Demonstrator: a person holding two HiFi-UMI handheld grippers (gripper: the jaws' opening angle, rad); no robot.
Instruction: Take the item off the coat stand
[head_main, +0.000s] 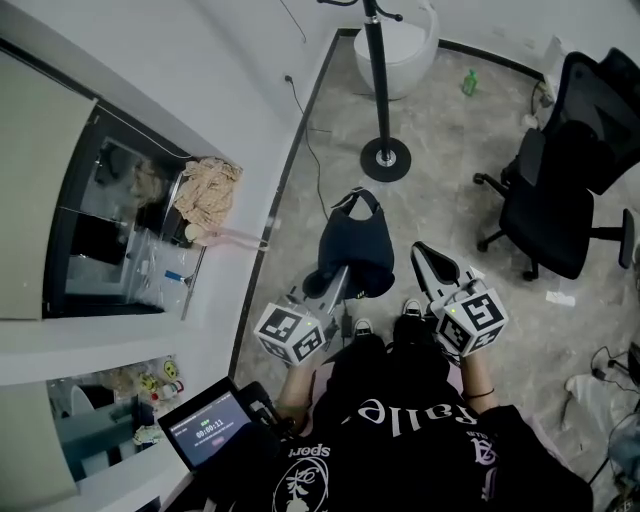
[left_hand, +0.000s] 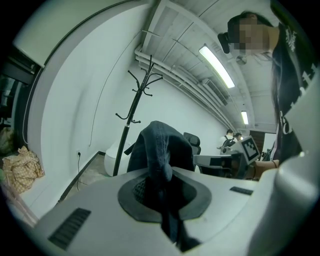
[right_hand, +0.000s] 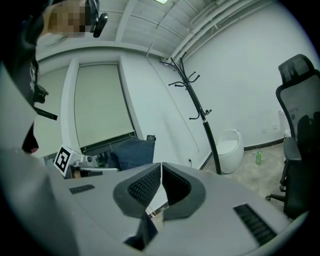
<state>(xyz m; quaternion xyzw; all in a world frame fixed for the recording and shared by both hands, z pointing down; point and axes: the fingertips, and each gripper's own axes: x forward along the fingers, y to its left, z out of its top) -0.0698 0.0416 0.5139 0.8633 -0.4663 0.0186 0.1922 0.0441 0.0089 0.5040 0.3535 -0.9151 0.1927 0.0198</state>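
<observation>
Head view, floor area.
- Left gripper (head_main: 338, 278): jaws clenched on the dark blue cloth bag (head_main: 357, 250). The bag is off the coat stand (head_main: 379, 90) and hangs well apart from its round base.
- Right gripper (head_main: 424, 255): just beside the bag, jaws pressed together, nothing between them.
- Behind the stand: white rounded bin (head_main: 412, 50), with a green bottle (head_main: 469, 82) near it.
- At right: black office chair (head_main: 560, 190).
- Along the left wall: crumpled patterned cloth (head_main: 207, 195) on a ledge.
- Lower left: tablet (head_main: 208, 428) showing a timer.
</observation>
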